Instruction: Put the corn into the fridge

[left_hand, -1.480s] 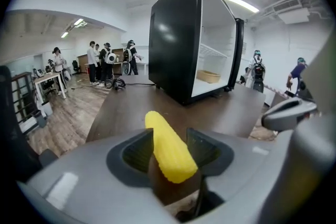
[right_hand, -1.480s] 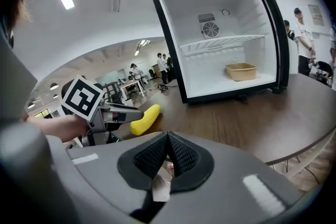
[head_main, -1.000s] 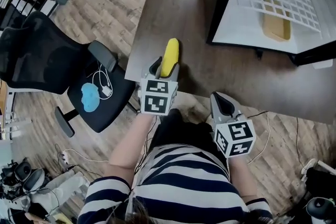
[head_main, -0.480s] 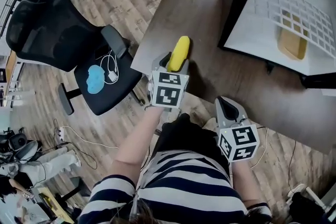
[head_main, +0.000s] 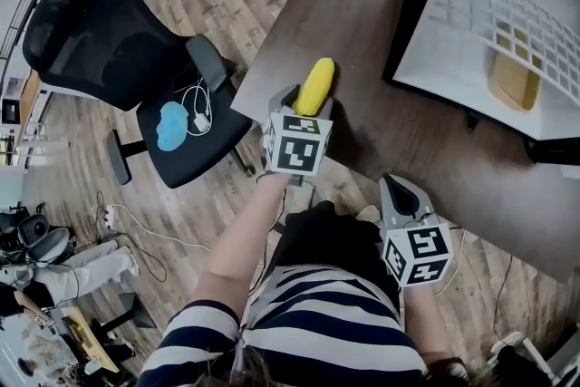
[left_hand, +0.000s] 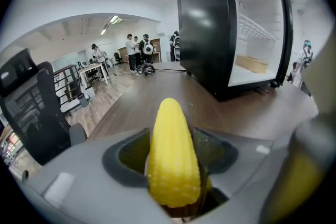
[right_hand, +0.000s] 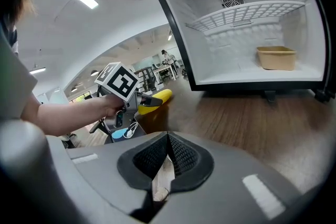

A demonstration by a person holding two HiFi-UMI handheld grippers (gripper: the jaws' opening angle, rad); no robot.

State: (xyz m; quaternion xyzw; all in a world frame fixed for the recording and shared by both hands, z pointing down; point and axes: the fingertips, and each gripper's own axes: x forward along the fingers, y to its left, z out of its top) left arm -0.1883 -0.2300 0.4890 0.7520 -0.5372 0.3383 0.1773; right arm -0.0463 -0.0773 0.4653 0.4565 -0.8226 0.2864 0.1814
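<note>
- I found no words, brands or numbers that I could read.
- My left gripper [head_main: 304,98] and right gripper [head_main: 397,187] bore only black-and-white square markers [head_main: 297,154], no letters.

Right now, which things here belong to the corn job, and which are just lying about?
For the job: corn, held in the left tongs; open fridge.
Lying about: office chair; blue object and white cable on its seat; tan tub inside the fridge.
</note>
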